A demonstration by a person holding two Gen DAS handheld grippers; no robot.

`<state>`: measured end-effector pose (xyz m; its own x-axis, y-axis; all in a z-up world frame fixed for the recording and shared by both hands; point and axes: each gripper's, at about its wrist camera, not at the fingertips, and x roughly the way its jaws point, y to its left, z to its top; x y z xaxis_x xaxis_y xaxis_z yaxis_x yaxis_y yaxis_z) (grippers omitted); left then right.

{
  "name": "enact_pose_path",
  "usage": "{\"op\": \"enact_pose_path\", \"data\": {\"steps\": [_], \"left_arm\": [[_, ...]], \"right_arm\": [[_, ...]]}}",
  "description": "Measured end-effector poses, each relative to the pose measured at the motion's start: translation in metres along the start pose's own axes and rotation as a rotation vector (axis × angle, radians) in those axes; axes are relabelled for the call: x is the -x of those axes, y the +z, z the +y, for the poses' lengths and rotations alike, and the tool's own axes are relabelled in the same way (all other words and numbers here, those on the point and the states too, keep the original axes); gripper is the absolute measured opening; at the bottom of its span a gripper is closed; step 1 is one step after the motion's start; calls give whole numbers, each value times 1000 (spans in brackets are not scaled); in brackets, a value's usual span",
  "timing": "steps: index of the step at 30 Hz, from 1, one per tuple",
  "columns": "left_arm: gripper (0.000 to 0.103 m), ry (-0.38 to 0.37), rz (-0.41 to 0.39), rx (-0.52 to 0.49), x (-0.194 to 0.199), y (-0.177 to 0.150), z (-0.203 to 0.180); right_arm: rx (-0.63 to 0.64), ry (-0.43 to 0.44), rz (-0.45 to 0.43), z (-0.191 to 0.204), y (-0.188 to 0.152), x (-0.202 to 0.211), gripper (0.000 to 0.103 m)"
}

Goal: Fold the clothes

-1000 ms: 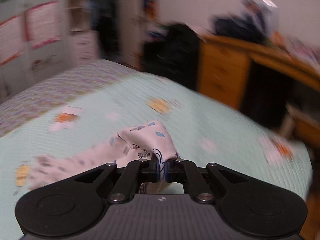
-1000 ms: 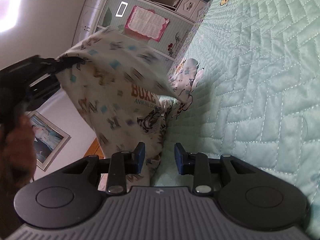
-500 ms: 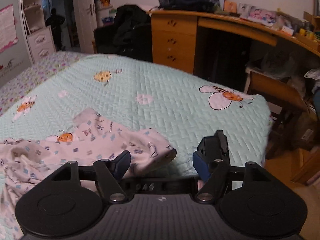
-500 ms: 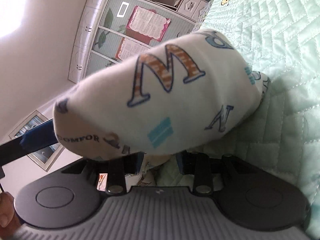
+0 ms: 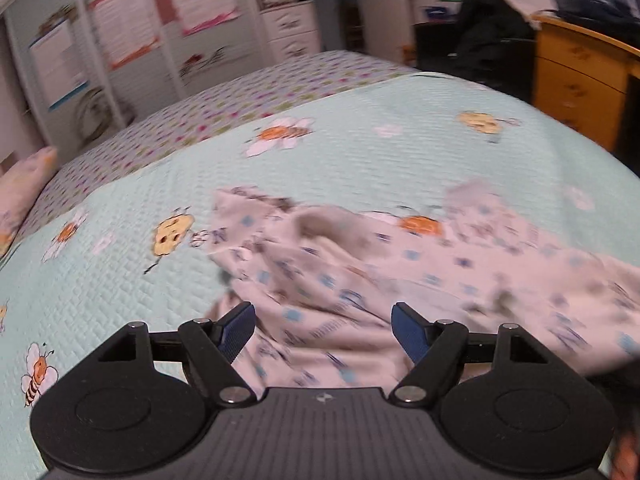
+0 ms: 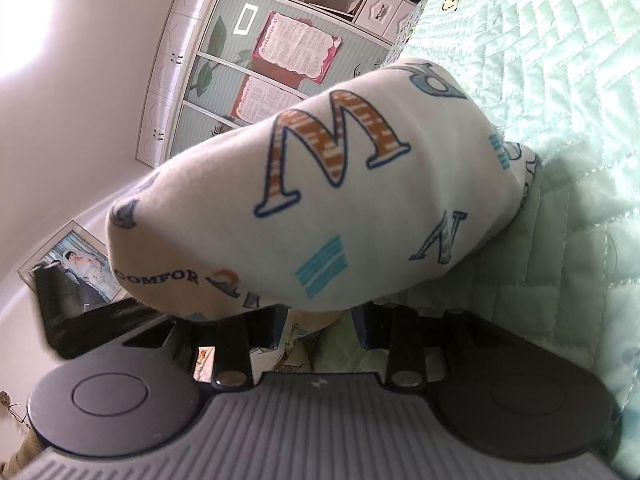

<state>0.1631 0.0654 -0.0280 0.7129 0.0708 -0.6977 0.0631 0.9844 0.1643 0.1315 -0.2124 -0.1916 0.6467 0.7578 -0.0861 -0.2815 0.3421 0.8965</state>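
A white garment (image 5: pixel 360 280) printed with letters and small blue squares lies crumpled on the mint quilted bedspread (image 5: pixel 380 160). My left gripper (image 5: pixel 322 330) hovers just over its near part. Its jaws are opening, the blue pads (image 5: pixel 236 330) wide apart, cloth below them but not pinched. In the right wrist view a thick fold of the same garment (image 6: pixel 320 200) lies draped over my right gripper (image 6: pixel 320 322) and hides its fingertips. The fingers (image 6: pixel 364 328) stand apart, with loose cloth and bedspread showing in the gap.
A white wardrobe with posters (image 5: pixel 120 40) stands behind the bed. At the far right there is a wooden desk (image 5: pixel 580 72), with dark clothing on a chair (image 5: pixel 492 52) beside it. A pillow (image 5: pixel 24 188) lies at the left edge. A floral sheet (image 5: pixel 240 108) covers the far side.
My left gripper let go of the garment corner, opened wide and swung left over the cloth on the bed. The released fold dropped onto my right gripper, which stayed still.
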Motion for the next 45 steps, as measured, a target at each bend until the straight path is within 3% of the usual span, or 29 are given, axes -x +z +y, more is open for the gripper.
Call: {"op": "enact_pose_path", "data": {"steps": [7, 9, 10, 11, 14, 19, 22, 26, 29, 35, 39, 42, 45], "left_arm": [[78, 24, 64, 128, -60, 32, 15], [58, 62, 92, 110, -79, 39, 12], [10, 73, 111, 111, -86, 41, 12], [3, 72, 130, 122, -92, 41, 12], [4, 90, 71, 123, -78, 49, 9], [4, 74, -149, 184, -6, 65, 28], [4, 97, -194, 199, 21, 68, 42], [5, 106, -172, 230, 32, 50, 60], [5, 128, -131, 315, 28, 21, 82], [8, 219, 30, 428, 5, -51, 108], [12, 204, 58, 472, 16, -87, 111], [14, 190, 35, 524, 35, -110, 111], [14, 169, 16, 536, 55, -128, 107]], "right_arm": [[-5, 9, 0, -4, -1, 1, 38], [-7, 13, 0, -5, 0, 0, 39], [-8, 14, 0, -5, 0, -1, 39], [-8, 15, 0, -5, 1, -1, 39], [-10, 19, 0, -5, 2, -3, 39], [-13, 23, 1, -4, 3, -6, 40], [-12, 24, 1, -3, 4, -8, 40], [-13, 26, 1, -2, 5, -10, 41], [-16, 34, 4, -2, 6, -10, 43], [10, 15, 68, 8, 7, -7, 51], [162, -76, 188, 49, -1, 7, 72], [252, -58, 249, 87, -17, 26, 74], [468, -69, 245, 142, -30, 42, 74]]}}
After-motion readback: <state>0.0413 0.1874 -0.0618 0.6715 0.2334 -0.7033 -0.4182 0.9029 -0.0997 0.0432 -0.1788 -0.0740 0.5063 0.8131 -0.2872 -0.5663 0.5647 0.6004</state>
